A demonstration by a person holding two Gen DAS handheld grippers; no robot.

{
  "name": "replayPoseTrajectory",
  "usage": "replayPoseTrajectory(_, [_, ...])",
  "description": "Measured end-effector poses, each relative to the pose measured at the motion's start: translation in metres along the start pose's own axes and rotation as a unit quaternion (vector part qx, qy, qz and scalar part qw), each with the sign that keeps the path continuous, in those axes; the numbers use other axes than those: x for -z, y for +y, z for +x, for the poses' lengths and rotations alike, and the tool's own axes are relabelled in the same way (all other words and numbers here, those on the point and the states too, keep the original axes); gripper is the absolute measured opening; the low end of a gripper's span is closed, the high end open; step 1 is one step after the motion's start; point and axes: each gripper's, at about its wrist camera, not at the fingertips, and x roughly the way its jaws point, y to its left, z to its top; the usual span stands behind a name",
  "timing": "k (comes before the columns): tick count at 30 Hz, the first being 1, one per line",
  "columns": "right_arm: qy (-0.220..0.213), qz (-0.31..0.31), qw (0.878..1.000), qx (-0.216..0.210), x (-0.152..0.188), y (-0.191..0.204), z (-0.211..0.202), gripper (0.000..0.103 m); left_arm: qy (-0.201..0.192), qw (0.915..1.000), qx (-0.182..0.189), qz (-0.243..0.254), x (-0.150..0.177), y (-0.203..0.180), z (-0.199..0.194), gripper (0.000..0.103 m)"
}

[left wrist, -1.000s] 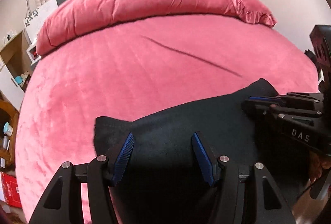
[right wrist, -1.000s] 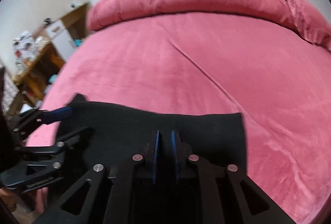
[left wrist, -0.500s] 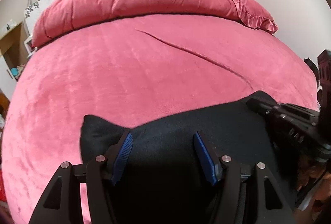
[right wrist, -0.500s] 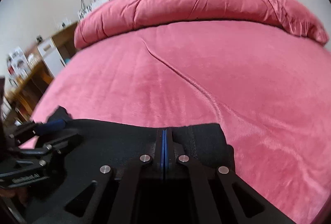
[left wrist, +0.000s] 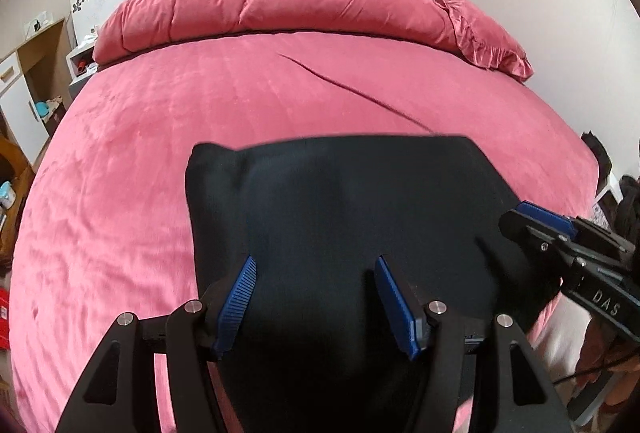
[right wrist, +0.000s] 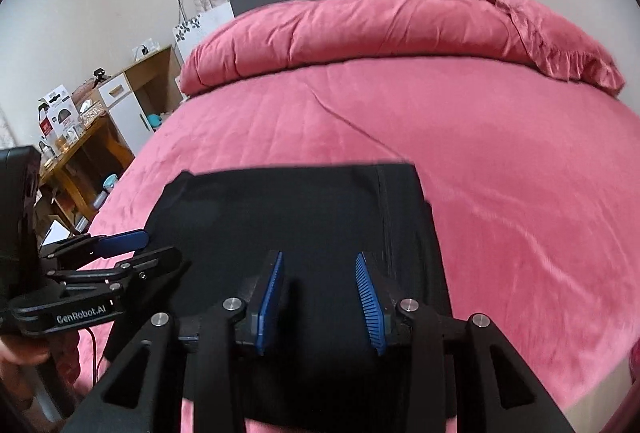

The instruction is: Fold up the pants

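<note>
The black pants [left wrist: 340,217] are lying folded on the pink bed [left wrist: 160,137], filling the lower centre of both views. The left claw [left wrist: 316,301] and right claw [right wrist: 320,297] are hovering over them, both gaping wide and gripping nothing. Before the next fold, each should be pinching a near corner cleanly, keeping edges aligned.

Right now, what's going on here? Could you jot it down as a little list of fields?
place: bed with pink cover
garment: black pants, lying folded near the bed's front edge
left claw: open, over the pants
right claw: open, over the pants
far end of bed: rolled pink duvet
beside the bed: wooden shelves
</note>
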Motion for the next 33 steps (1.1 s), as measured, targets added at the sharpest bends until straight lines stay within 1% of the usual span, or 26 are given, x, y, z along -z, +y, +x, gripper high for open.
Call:
replayPoseTrajectory(3, [0.012,-0.001,1.000,0.003,0.011,0.002,-0.002,0.040,0.000,0.9999,-0.007,0.016,0.013,-0.005,-0.005,0.063])
replayPoseTrajectory(6, [0.048,-0.015,0.998,0.037,0.020,0.001,0.008,0.040,0.003,0.9992,-0.017,0.035,0.026,-0.008,-0.003,0.063])
replayPoseTrajectory(8, [0.049,-0.014,0.998,0.036,0.028,-0.005,0.008,0.039,0.006,0.9990,-0.020,0.040,0.033,-0.007,-0.003,0.065])
replayPoseTrajectory(13, [0.050,-0.003,0.998,0.026,0.030,-0.010,0.002,0.038,0.007,0.9998,0.007,0.016,0.047,0.004,-0.009,0.069])
replayPoseTrajectory(19, [0.056,-0.006,0.998,0.027,0.033,-0.009,-0.001,0.038,0.018,0.9997,0.018,0.002,0.056,0.010,-0.016,0.070])
replayPoseTrajectory(21, [0.056,0.003,0.998,0.020,0.032,-0.010,-0.007,0.038,0.019,0.9994,0.029,-0.002,0.059,0.012,-0.021,0.070])
replayPoseTrajectory(23, [0.040,0.013,0.999,0.009,0.031,-0.012,-0.018,0.042,0.007,0.9984,0.053,-0.019,0.064,0.021,-0.029,0.070])
replayPoseTrajectory(24, [0.031,0.017,0.999,0.006,0.030,-0.014,-0.023,0.047,0.001,0.9976,0.063,-0.030,0.066,0.026,-0.032,0.070])
replayPoseTrajectory(25, [0.023,0.026,0.999,0.009,0.029,-0.019,-0.028,0.055,-0.005,0.9964,0.070,-0.048,0.069,0.034,-0.036,0.070])
replayPoseTrajectory(27, [0.013,0.050,0.999,0.008,0.028,-0.031,-0.032,0.063,-0.009,0.9949,0.067,-0.075,0.072,0.049,-0.037,0.072])
replayPoseTrajectory(28, [0.012,0.063,0.998,0.006,0.027,-0.038,-0.032,0.063,-0.006,0.9935,0.068,-0.091,0.072,0.057,-0.035,0.075])
replayPoseTrajectory(30, [0.022,0.092,0.995,0.001,0.027,-0.050,-0.028,0.063,-0.003,0.9892,0.079,-0.124,0.072,0.071,-0.033,0.076])
replayPoseTrajectory(31, [0.038,0.115,0.993,-0.008,0.029,-0.059,-0.021,0.064,0.000,0.9867,0.086,-0.138,0.072,0.077,-0.031,0.076])
replayPoseTrajectory(33, [0.066,0.140,0.988,-0.021,0.032,-0.070,-0.011,0.064,0.010,0.9836,0.096,-0.152,0.072,0.083,-0.027,0.077])
